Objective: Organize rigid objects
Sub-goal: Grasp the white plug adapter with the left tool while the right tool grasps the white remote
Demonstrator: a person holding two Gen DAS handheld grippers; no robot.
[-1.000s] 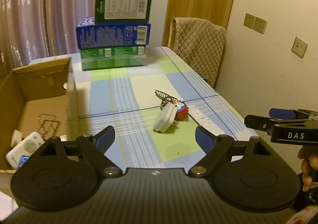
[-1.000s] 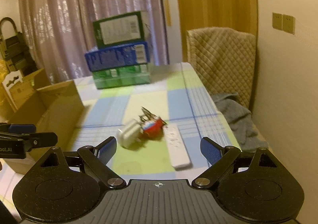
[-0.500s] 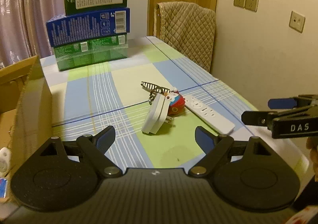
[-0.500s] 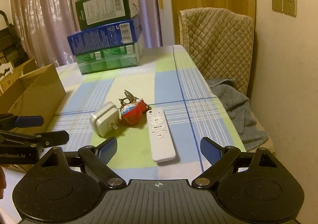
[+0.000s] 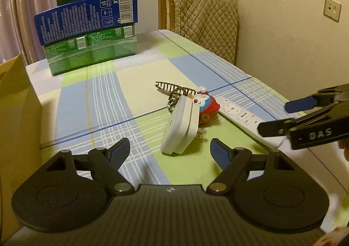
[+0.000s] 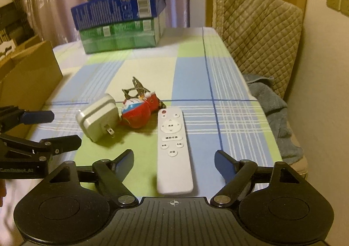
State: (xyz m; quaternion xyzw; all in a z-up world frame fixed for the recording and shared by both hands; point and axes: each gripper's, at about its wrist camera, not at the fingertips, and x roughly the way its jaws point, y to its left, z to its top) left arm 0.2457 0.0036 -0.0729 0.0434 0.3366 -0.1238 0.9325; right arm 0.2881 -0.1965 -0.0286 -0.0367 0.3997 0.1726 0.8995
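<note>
White plug block (image 5: pixel 181 126) and remote (image 6: pixel 173 150) now closer; left gripper (image 5: pixel 170 150), right gripper (image 6: pixel 174 162) fingers narrowing, open, empty; grab likely next.

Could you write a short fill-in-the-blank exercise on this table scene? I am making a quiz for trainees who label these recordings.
1. The white remote lies directly in front of the ____ gripper.
2. The white plug adapter leans against a ____ toy figure.
3. The stack of boxes at the far end of the table holds ____ boxes.
4. Both grippers have their jaws ____, with nothing held.

Missing words: right; red; three; open
</note>
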